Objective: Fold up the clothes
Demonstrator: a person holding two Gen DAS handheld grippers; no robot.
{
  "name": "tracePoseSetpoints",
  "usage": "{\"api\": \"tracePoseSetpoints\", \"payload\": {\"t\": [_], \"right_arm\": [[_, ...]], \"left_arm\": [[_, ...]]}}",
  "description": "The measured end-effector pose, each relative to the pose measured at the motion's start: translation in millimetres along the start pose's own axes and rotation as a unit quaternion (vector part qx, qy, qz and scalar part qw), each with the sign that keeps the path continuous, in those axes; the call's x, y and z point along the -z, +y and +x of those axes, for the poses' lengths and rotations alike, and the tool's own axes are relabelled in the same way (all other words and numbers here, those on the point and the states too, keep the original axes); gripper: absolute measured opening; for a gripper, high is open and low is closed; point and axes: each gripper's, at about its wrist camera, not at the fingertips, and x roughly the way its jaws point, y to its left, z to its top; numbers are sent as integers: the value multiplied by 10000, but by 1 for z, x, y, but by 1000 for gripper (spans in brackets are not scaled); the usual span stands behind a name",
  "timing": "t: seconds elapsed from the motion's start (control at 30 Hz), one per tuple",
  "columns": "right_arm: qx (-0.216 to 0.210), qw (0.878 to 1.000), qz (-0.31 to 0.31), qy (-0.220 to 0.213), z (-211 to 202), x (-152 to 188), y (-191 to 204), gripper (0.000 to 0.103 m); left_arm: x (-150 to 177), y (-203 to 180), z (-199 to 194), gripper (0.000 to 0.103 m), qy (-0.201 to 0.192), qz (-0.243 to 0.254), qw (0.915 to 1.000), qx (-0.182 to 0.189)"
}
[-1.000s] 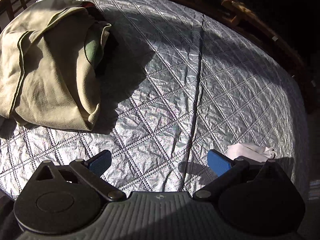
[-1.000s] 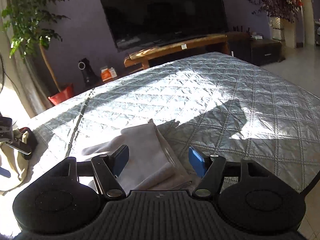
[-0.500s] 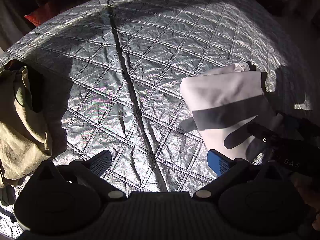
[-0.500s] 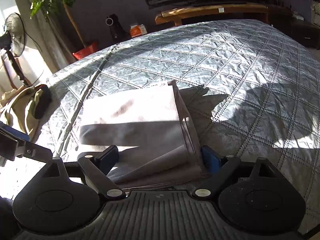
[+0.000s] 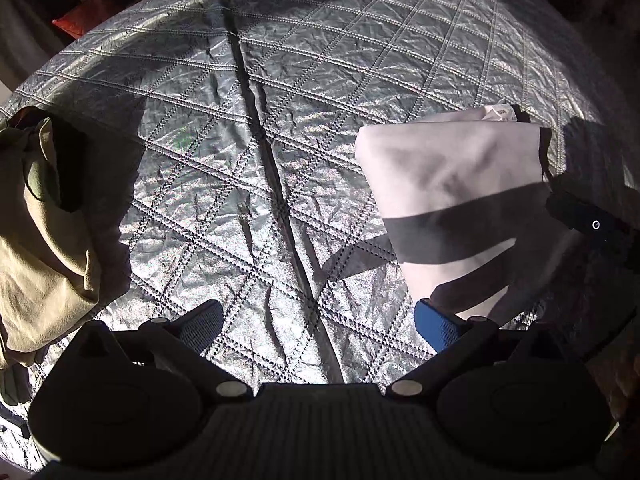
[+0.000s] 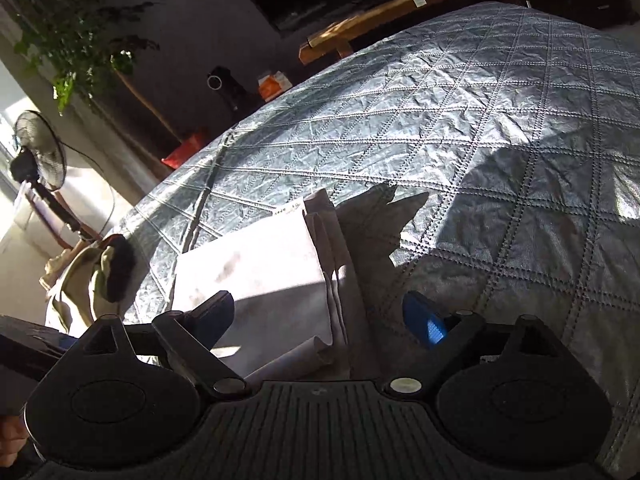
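Note:
A folded white garment [image 5: 452, 184] lies flat on the silver quilted bedspread [image 5: 280, 140], right of its dark seam. My left gripper [image 5: 320, 324] hangs open over bare quilt, pointing steeply down, its right pad beside the garment's near corner. In the right wrist view the same white garment [image 6: 256, 272] has a stacked edge of folds on its right side. My right gripper [image 6: 320, 320] is low over its near end, and its jaws are opening. The cloth lies between them, and the pads do not press on it. A crumpled olive clothes pile [image 5: 44, 240] sits at the left.
The olive pile [image 6: 80, 280] lies near the bed's left edge. Beyond the bed stand a fan [image 6: 36, 160], a leafy plant [image 6: 72, 20], a red pot [image 6: 184, 152] and a wooden TV bench [image 6: 400, 12]. Strong sun throws dark shadows across the quilt [image 6: 500, 120].
The left wrist view swung from the olive pile across to the white garment, then settled. The right gripper dipped closer over the garment, and its jaws spread wider.

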Motion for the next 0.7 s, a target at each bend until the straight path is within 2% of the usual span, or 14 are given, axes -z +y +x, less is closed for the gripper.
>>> {"api": "tracePoseSetpoints", "payload": {"t": [0.07, 0.2, 0.23, 0.3, 0.33, 0.5, 0.63, 0.7], "right_arm": [[-261, 9995, 71, 138, 5, -5, -1, 95], [-654, 9966, 495, 108, 10, -10, -12, 95], [-703, 9964, 470, 104, 11, -11, -13, 96], [-809, 9962, 222, 214, 16, -14, -8, 103], [-782, 9965, 54, 278, 18, -15, -3, 103], [-1088, 9918, 122, 661, 29, -28, -6, 103], [-1367, 9875, 396, 670, 32, -32, -17, 103], [-1328, 9880, 303, 729, 32, -32, -14, 103]], "left_arm": [[0, -4, 5, 101, 75, 82, 9999, -59], [3, -9, 12, 101, 176, 291, 9991, -266], [4, -9, 13, 101, 191, 323, 9988, -304], [5, -9, 16, 101, 237, 336, 9985, -355], [6, -9, 17, 101, 262, 342, 9984, -380], [8, -11, 24, 103, 327, 455, 9967, -584], [9, -6, 24, 103, 342, 241, 9980, -479], [11, -2, 26, 103, 378, 136, 9984, -400]]}}
